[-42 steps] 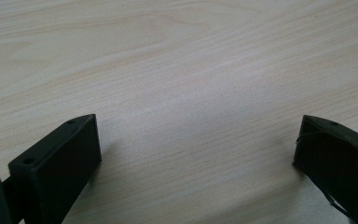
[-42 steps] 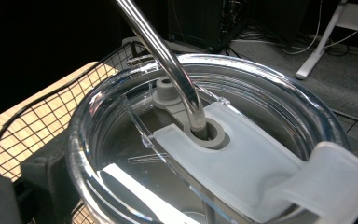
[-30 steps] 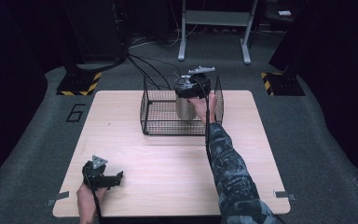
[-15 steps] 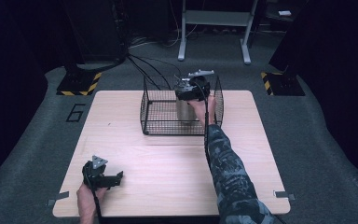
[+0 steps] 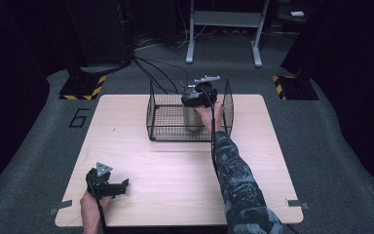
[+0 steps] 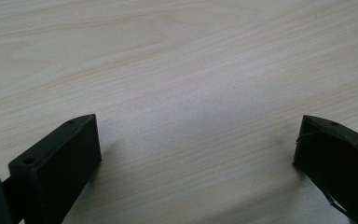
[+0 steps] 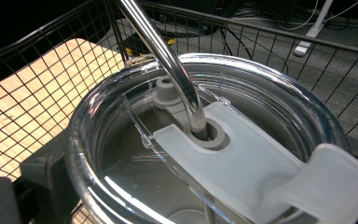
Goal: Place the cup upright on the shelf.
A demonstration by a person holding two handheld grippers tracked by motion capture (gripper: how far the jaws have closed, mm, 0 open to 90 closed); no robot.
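Two claws, two stories: the right gripper (image 5: 198,99) clamps a steel tumbler (image 5: 193,120) just under its clear lid (image 7: 205,140), inside the wire basket (image 5: 161,119) at the table's (image 5: 175,170) far edge. The straw (image 7: 168,60) could snag the mesh, or the cup slip, I'd guess. The left gripper (image 5: 119,185) gapes wide, near corner.

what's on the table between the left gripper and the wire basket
Nothing: bare wooden table between the left gripper and the wire basket, seen in the high view.
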